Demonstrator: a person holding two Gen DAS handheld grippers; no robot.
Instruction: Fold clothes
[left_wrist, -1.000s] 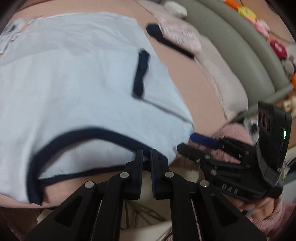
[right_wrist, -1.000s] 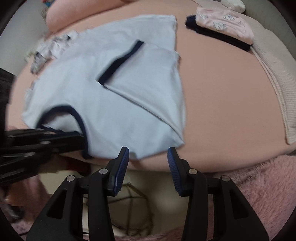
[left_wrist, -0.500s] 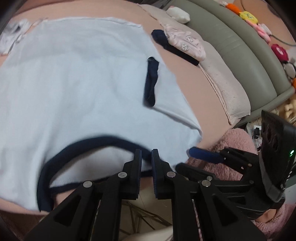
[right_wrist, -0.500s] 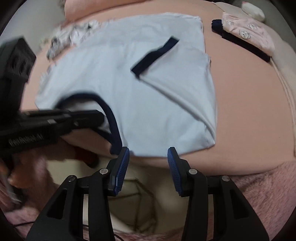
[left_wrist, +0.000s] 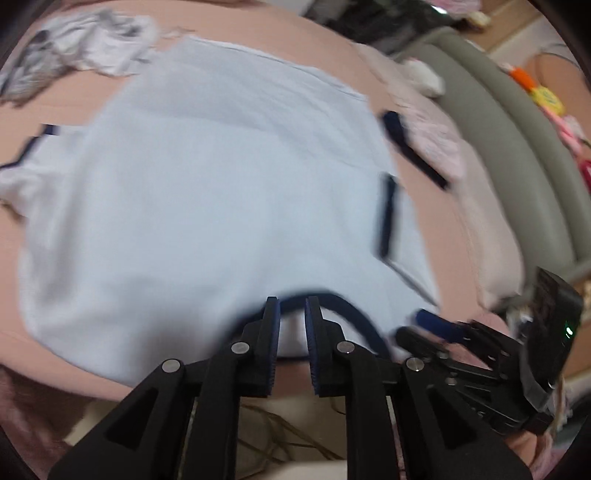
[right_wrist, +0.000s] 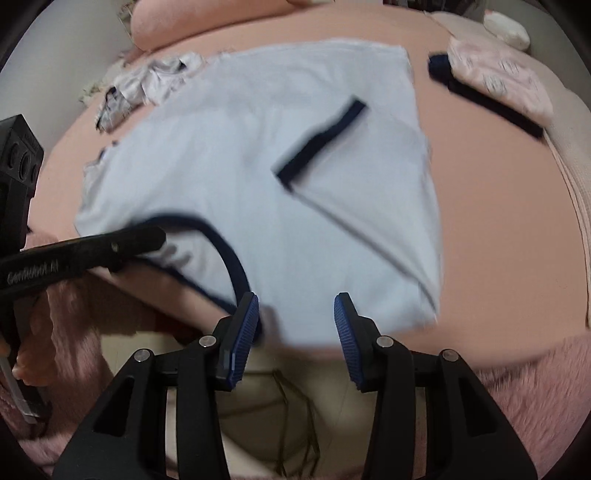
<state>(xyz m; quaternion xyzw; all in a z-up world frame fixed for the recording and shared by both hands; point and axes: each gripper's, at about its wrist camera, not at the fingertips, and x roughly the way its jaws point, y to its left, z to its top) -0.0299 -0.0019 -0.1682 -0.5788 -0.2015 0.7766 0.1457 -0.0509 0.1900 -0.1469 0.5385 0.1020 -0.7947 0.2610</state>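
Since a second ago the left gripper (left_wrist: 292, 310) has slid toward the middle of the collar and its jaws have parted slightly — the narrow gap between the pads now shows pale cloth and the navy neckline (left_wrist: 332, 300), so whether it grips the fabric I cannot tell. Before, the collar loop sat off toward 9 o'clock of the fingers; now it curves right across their tips. Light blue and navy-trimmed, the T-shirt (left_wrist: 207, 206) lies spread flat on the pink bed cover (right_wrist: 498, 229), collar at the near edge, hem toward 12 o'clock. One sleeve is folded inward over the body, its navy cuff (right_wrist: 321, 138) lying diagonally at about 1 o'clock in the right wrist view. Over the shirt's near shoulder the right gripper (right_wrist: 296, 308) hangs released, its blue pads well apart with the shirt's lower edge seen between them, touching nothing that I can make out. In the left wrist view that same gripper enters from 4 o'clock. Beyond the shirt, a crumpled grey-and-white garment (right_wrist: 147, 86) lies at 11 o'clock and a folded pink piece over a navy one (right_wrist: 495, 79) at 1 o'clock, both apart from the shirt.
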